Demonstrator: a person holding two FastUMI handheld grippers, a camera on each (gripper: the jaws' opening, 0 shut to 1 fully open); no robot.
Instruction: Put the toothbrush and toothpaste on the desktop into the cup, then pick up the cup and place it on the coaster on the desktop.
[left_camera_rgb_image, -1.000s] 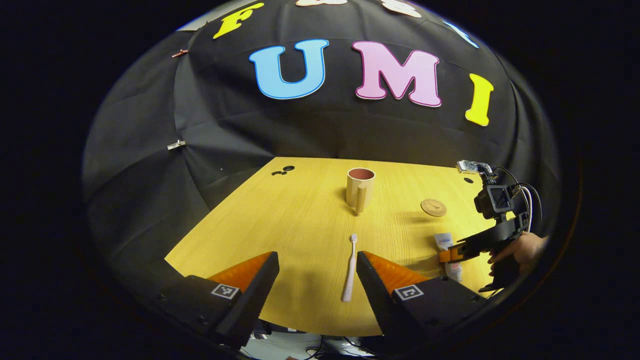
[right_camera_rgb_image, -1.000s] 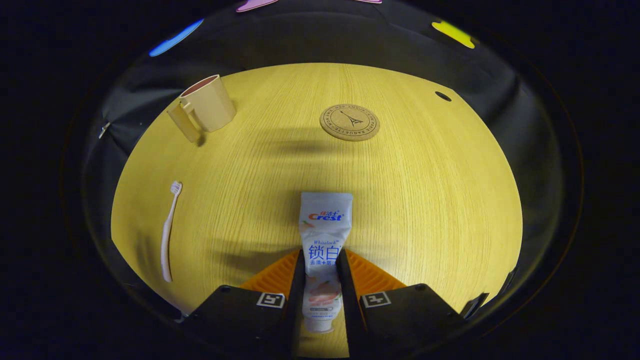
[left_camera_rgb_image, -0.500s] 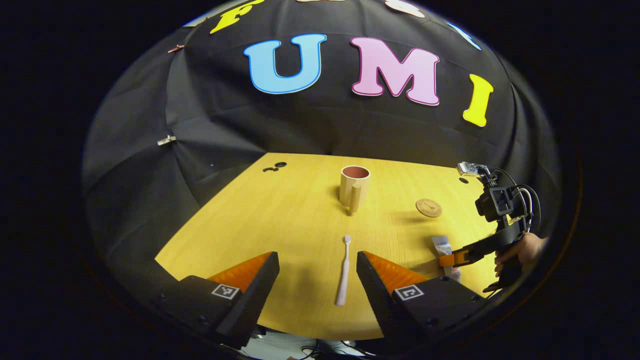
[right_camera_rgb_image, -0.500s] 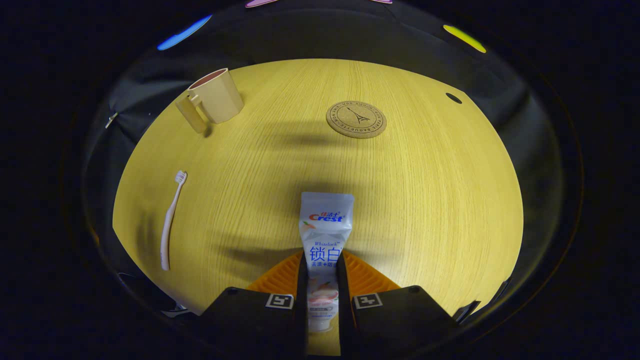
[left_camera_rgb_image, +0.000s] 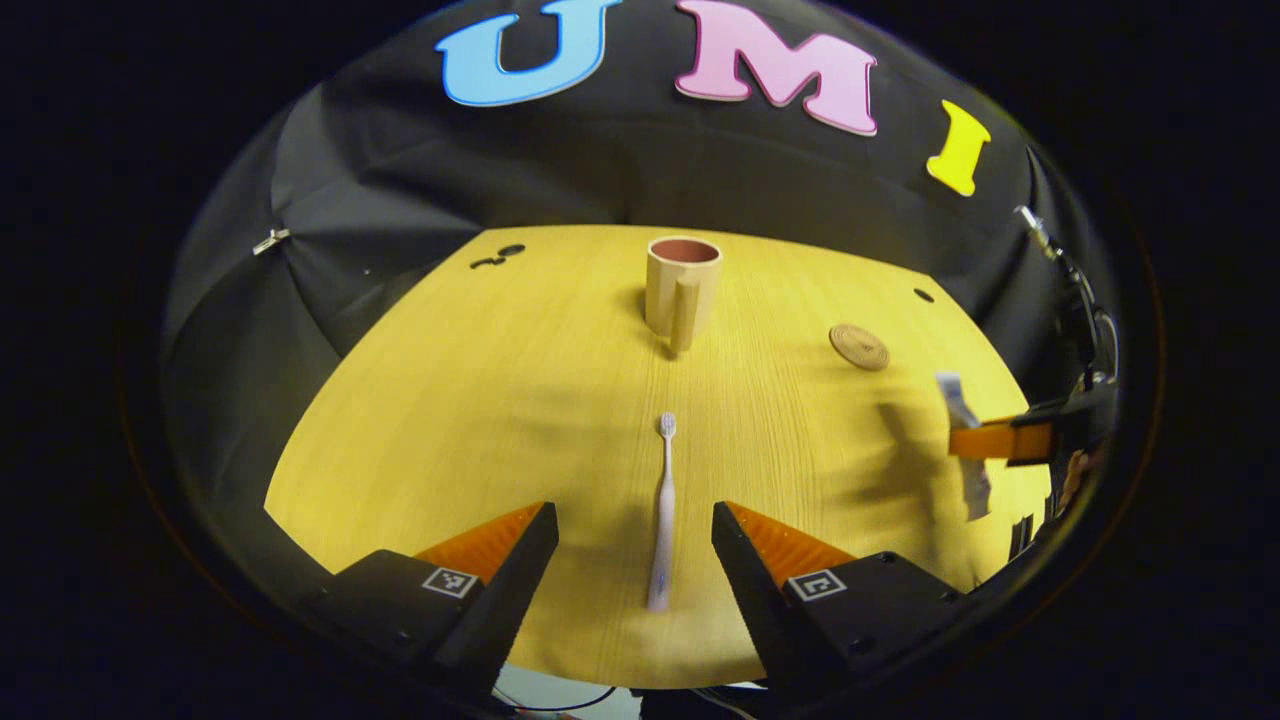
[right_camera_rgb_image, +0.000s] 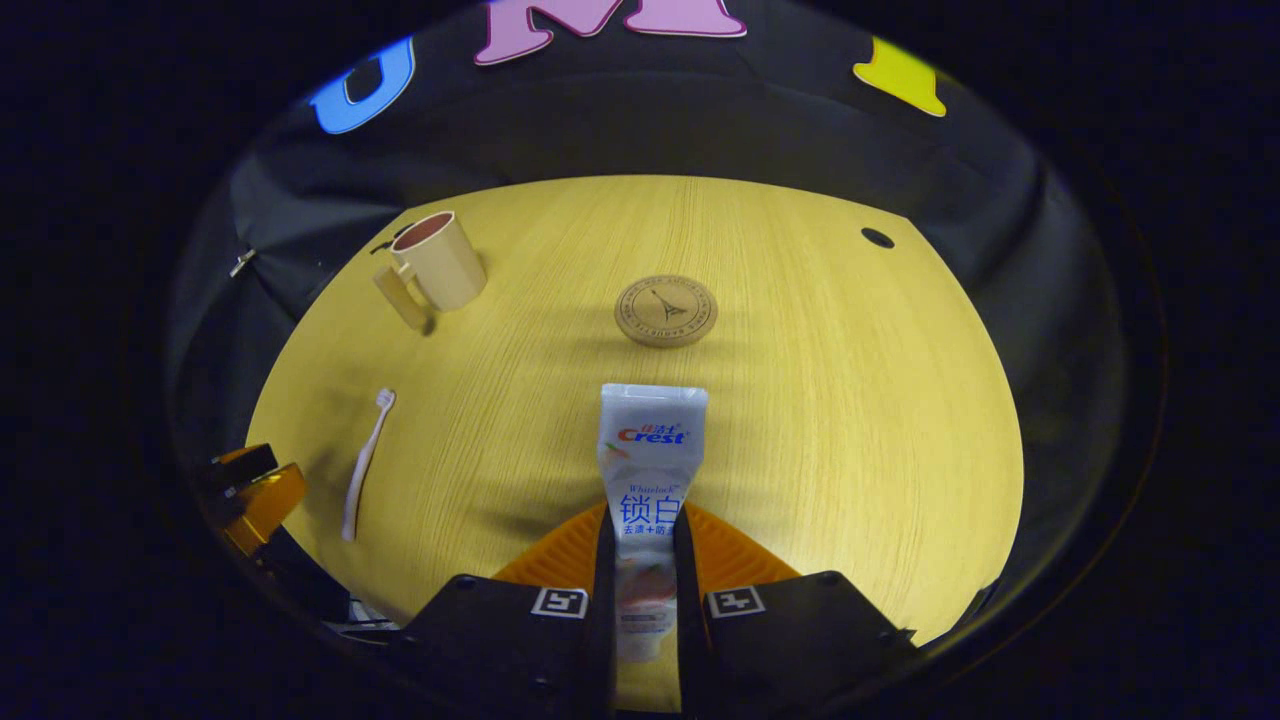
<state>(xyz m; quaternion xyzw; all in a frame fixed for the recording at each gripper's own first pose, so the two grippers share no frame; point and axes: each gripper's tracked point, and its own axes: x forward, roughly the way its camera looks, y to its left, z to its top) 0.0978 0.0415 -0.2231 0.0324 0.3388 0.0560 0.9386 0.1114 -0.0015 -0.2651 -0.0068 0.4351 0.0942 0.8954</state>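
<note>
Two grippers worked over a yellow wood-grain desktop (left_camera_rgb_image: 480, 400) that ran back to a wall of creased black cloth (left_camera_rgb_image: 330, 200). The left gripper (left_camera_rgb_image: 635, 545) hung above the near edge with its jaws spread wide and holding nothing; the pink toothbrush (left_camera_rgb_image: 661, 510) lay flat on the wood between its orange fingers (left_camera_rgb_image: 775, 540), bristle end pointing far, touched by neither. Farther back, near the middle of the desktop, the beige cup (left_camera_rgb_image: 682, 285) stood upright and empty, its handle facing the near side. The round cork coaster (left_camera_rgb_image: 859, 346) lay to the right of the cup, well apart from it. At the right edge the right gripper (right_camera_rgb_image: 640, 560) was clenched on the toothpaste (right_camera_rgb_image: 648, 470), both fingers pressing its lower half, the flat crimped end pointing far; in the left gripper view the tube (left_camera_rgb_image: 962, 430) appeared to hang clear of the surface, with a shadow on the wood beside it. Small dark holes (left_camera_rgb_image: 497, 256) pierced the wood at the far left, another (right_camera_rgb_image: 877, 238) at the far right. A metal clip (left_camera_rgb_image: 266, 241) pinned the cloth on the left.
</note>
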